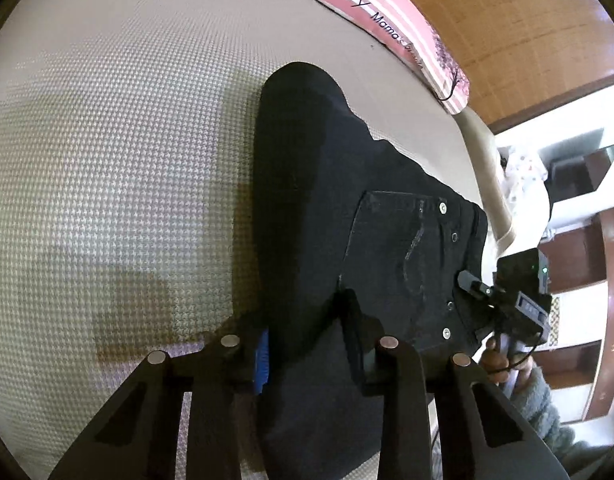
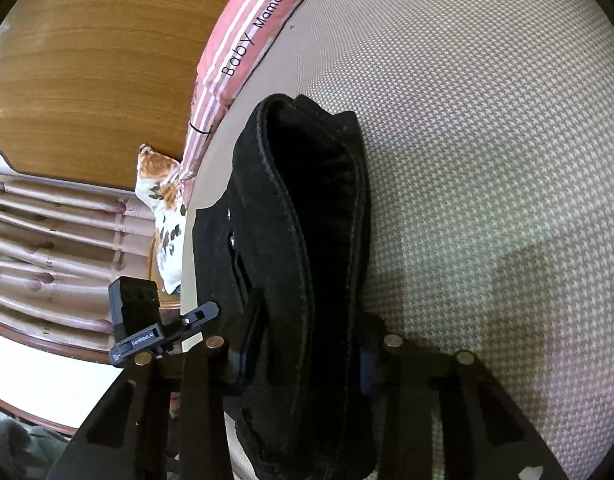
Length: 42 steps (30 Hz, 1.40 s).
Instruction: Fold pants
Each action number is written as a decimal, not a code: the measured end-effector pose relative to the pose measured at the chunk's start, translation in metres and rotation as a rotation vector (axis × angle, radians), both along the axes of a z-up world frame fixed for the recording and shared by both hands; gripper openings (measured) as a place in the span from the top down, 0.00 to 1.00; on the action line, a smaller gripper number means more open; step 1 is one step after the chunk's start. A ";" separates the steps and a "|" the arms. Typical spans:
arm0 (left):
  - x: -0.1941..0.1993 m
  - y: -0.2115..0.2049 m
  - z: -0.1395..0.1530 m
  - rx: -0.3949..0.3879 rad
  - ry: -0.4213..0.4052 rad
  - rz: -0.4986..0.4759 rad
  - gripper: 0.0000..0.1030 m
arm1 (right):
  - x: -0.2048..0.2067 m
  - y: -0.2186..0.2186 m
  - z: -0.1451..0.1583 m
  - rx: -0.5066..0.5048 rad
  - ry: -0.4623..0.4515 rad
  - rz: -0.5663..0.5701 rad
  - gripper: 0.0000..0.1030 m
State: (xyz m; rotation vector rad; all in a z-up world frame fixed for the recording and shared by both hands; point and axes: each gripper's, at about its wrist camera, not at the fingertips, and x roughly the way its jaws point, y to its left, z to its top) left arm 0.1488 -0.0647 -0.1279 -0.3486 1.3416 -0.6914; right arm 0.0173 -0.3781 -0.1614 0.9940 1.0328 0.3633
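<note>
Black denim pants [image 1: 347,208] lie partly folded on a bed covered in a beige houndstooth sheet [image 1: 107,140]. A back pocket with metal rivets faces up. My left gripper [image 1: 307,344] is shut on a fold of the pants near the bottom of the left wrist view. My right gripper [image 2: 307,356] is shut on the waistband end of the pants [image 2: 307,200], which bunch up thickly between its fingers. The right gripper also shows in the left wrist view [image 1: 473,286] at the pants' right edge. The left gripper shows in the right wrist view [image 2: 203,314].
A pink striped pillow [image 1: 387,8] printed "Baby" lies along the far side of the bed. A wooden headboard [image 1: 507,20] stands behind it. A floral pillow [image 2: 163,208] lies at the bed's edge. Shelves [image 1: 579,240] stand beyond the bed.
</note>
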 end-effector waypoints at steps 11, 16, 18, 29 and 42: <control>-0.007 -0.015 0.008 0.095 -0.065 0.004 0.68 | 0.003 0.003 -0.001 0.003 0.010 -0.011 0.67; -0.015 -0.028 0.012 0.197 -0.144 -0.012 0.67 | 0.001 0.003 -0.001 0.010 0.025 -0.037 0.67; -0.015 -0.030 0.012 0.216 -0.157 -0.009 0.65 | 0.000 0.004 0.000 -0.006 0.022 -0.046 0.66; -0.027 -0.047 0.023 0.345 -0.280 -0.048 0.77 | -0.003 0.020 0.020 -0.129 0.007 -0.090 0.72; -0.036 -0.036 0.037 0.310 -0.321 -0.035 0.89 | -0.008 0.039 0.050 -0.179 -0.034 -0.101 0.76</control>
